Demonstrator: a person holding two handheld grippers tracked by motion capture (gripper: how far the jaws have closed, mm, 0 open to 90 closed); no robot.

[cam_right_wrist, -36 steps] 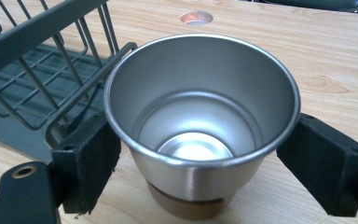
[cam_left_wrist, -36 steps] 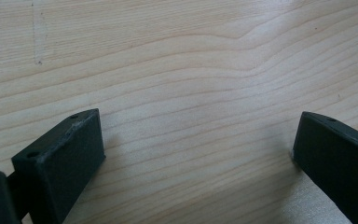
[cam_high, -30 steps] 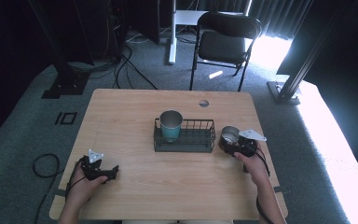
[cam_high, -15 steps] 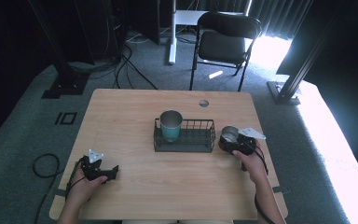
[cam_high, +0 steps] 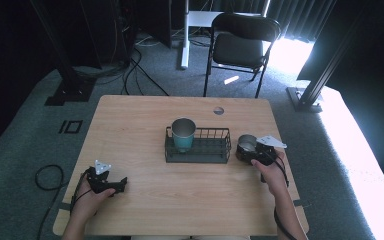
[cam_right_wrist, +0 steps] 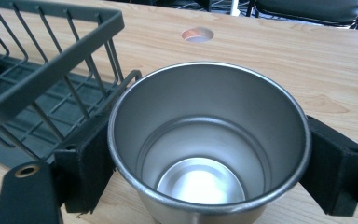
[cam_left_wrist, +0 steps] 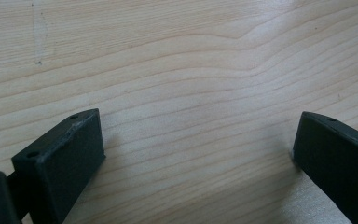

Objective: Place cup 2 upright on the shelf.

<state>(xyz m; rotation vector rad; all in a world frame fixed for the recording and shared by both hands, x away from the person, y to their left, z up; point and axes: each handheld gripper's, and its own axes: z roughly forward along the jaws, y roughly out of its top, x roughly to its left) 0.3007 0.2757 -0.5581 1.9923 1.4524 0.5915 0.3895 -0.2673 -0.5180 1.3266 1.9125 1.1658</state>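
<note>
A steel cup stands upright between the jaws of my right gripper, which is shut on it just right of the black wire basket. The cup looks empty inside. A teal cup with a steel rim stands in the basket's left end. Low on the table's left, my left gripper rests open; its fingers spread wide over bare wood.
The wooden table has a round cable hole at its far edge. A black folding chair stands beyond the table. Cables lie on the floor at the left.
The right gripper with the steel cup has shifted slightly left, closer to the basket. The left gripper has not moved.
</note>
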